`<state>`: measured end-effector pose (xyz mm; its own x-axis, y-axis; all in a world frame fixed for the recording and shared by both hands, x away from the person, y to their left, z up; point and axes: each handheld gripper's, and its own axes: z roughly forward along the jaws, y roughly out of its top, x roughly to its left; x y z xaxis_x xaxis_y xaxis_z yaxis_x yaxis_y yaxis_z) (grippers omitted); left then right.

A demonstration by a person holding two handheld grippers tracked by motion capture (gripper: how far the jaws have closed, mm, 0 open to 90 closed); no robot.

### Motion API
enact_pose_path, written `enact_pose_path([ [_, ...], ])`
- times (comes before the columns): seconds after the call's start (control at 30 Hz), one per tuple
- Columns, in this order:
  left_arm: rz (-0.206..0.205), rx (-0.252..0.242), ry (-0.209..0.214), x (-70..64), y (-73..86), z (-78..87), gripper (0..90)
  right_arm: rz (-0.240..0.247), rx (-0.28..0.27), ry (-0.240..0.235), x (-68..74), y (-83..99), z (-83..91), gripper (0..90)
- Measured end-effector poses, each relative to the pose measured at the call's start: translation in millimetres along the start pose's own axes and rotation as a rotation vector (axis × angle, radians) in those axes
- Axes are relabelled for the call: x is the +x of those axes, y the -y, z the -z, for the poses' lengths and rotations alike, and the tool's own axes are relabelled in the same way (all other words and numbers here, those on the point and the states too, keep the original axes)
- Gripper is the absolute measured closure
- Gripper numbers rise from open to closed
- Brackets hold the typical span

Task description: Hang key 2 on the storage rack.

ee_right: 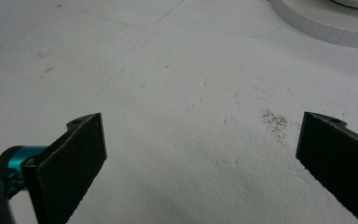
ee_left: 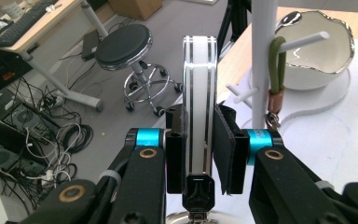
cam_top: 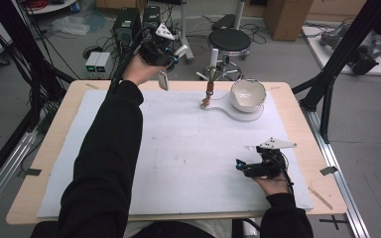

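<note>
My left gripper (cam_top: 170,58) is raised over the table's far edge, left of a white peg stand (cam_top: 212,62). It is shut on a white band with dark edge stripes (ee_left: 198,93), which stands upright between the jaws; a black clasp (ee_left: 198,190) sits at its lower end. The band hangs silvery below the gripper (cam_top: 163,80). A green loop with a copper-coloured end (ee_left: 276,70) hangs on one peg of the stand (ee_left: 261,42). My right gripper (cam_top: 242,166) rests low at the near right, open, with bare white mat between its jaws (ee_right: 200,126).
A white bowl with a metallic rim (cam_top: 248,94) sits on a round white base (cam_top: 250,117) beside the stand. The white mat (cam_top: 178,148) covers most of the wooden table (cam_top: 54,139). A black stool (cam_top: 229,40) and cables lie beyond the far edge.
</note>
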<state>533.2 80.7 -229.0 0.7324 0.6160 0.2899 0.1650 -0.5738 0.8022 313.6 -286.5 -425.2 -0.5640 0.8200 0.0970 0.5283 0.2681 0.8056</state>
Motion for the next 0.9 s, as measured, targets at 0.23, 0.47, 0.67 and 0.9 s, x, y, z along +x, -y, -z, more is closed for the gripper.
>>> enact_pose_path([
  [0.23,-0.007,-0.008,0.002,-2.4,2.0,-21.4,75.4,-0.003,-0.003,0.004,-0.7,1.7,2.5,0.7],
  [0.47,0.019,-0.010,-0.033,-5.0,1.2,-41.3,75.4,-0.008,0.000,0.003,-0.7,2.3,2.8,0.7],
  [0.67,0.001,-0.024,-0.023,-14.0,-1.9,-57.4,75.3,-0.010,0.000,0.004,-1.5,3.1,3.6,0.6],
  [0.9,0.009,-0.052,-0.044,-17.9,-6.1,-67.9,75.3,-0.009,-0.001,0.006,-2.2,4.5,4.8,0.7],
])
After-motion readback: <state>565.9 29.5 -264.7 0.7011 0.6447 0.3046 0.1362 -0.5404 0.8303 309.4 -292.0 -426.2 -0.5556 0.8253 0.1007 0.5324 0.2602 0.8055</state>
